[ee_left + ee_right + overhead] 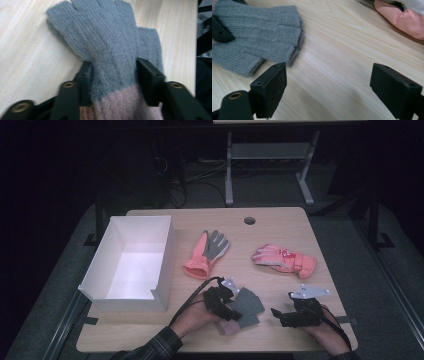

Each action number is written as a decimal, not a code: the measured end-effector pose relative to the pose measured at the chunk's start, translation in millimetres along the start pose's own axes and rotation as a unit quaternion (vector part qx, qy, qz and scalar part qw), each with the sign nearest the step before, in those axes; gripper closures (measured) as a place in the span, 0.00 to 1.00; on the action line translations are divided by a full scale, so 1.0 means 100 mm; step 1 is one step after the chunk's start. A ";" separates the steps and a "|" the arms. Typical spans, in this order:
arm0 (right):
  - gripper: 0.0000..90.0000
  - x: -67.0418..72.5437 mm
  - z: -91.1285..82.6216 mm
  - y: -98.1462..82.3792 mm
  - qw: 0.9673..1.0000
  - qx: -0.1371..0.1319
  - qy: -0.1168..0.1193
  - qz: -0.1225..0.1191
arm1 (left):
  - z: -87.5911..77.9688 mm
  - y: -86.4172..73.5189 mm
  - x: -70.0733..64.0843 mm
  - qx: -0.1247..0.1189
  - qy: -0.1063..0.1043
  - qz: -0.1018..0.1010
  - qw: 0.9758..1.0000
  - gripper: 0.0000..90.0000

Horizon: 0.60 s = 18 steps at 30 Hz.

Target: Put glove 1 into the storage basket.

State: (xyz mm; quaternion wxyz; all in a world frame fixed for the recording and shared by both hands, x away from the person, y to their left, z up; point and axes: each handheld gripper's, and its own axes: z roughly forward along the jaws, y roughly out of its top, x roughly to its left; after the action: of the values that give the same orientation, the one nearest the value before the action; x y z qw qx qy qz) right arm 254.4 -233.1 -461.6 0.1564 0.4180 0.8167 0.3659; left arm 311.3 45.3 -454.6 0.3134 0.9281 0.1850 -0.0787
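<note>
A grey knit fingerless glove (248, 303) with a dusty pink cuff lies flat near the table's front edge. My left gripper (235, 312) is shut on it just above the cuff. In the left gripper view the two black pads (147, 80) press the glove (110, 42) from both sides and bunch the knit between them (112, 78). My right gripper (278, 315) rests to the right of the glove, open, with bare wood between its jaws (328, 85). The glove's finger ends (262, 35) lie just ahead and to the left of it.
A white open box (167, 251) stands at the table's left. A pink glove with a grey palm (207, 251) lies mid-table. A padded pink ski glove (285, 260) lies to the right, its cuff (404, 20) beyond the right gripper. A cable hole (249, 220) sits near the far edge.
</note>
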 end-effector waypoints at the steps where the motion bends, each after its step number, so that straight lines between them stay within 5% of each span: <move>1: 0.15 0.00 0.00 0.00 1.000 0.000 0.000 0.001 | 0.00 0.00 0.01 0.001 -0.005 -0.001 1.000 0.63; 10: 0.15 0.00 0.01 0.01 1.000 0.002 -0.001 0.001 | -0.04 0.01 0.03 -0.005 -0.027 -0.018 0.999 0.73; 18: 0.15 0.00 0.00 0.01 1.000 0.001 -0.002 0.003 | -0.16 0.04 0.05 -0.009 -0.016 -0.015 1.000 0.74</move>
State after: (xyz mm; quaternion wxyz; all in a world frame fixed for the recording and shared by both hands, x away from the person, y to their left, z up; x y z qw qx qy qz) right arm 255.2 -232.9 -461.4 0.1563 0.4208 0.8158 0.3647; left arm 317.7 53.8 -441.1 0.3234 0.9211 0.1943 -0.0960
